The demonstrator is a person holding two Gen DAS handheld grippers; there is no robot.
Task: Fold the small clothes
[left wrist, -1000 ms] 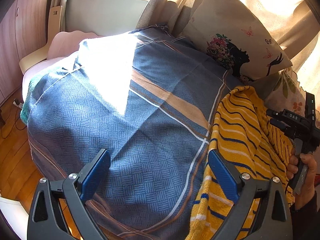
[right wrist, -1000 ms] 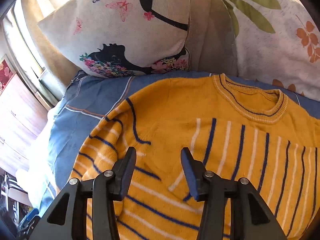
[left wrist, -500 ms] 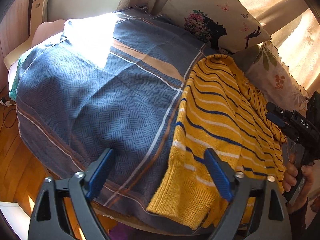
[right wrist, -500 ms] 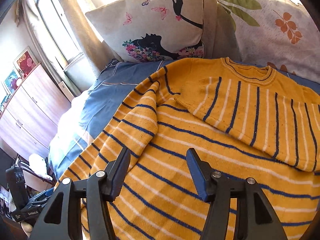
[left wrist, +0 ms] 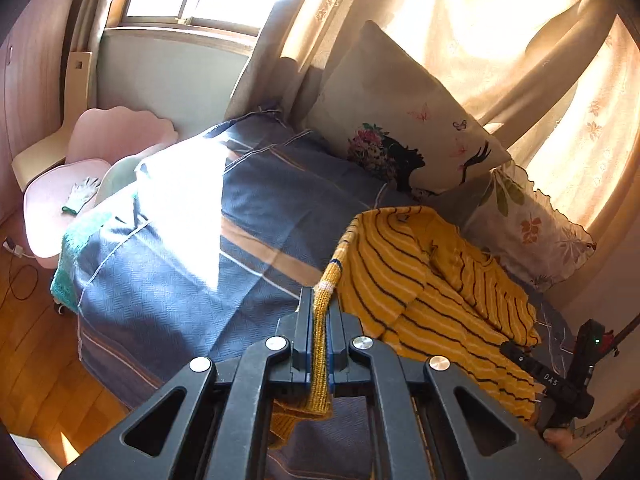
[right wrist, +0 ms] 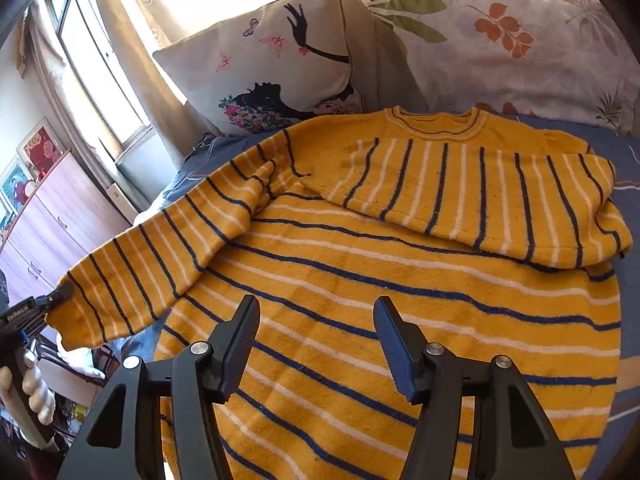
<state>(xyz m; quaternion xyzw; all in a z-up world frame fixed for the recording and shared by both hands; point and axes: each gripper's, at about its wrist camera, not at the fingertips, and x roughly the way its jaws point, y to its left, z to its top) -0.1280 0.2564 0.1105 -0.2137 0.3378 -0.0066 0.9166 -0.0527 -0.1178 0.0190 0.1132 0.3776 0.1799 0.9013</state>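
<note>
Yellow stripy sweater (right wrist: 400, 288) lies on the blue bed cover (left wrist: 192, 264). A sec ago the left gripper (left wrist: 319, 316) was wide open; now it's pinching the sleeve cuff (left wrist: 320, 300). Right gripper (right wrist: 316, 328) is spread apart above the sweater body, holding nothing. Its handle reads "DAS".

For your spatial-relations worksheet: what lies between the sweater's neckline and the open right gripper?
In the right wrist view, the folded-over sleeve crosses the sweater chest below the neckline; then striped body reaches the right gripper.
</note>
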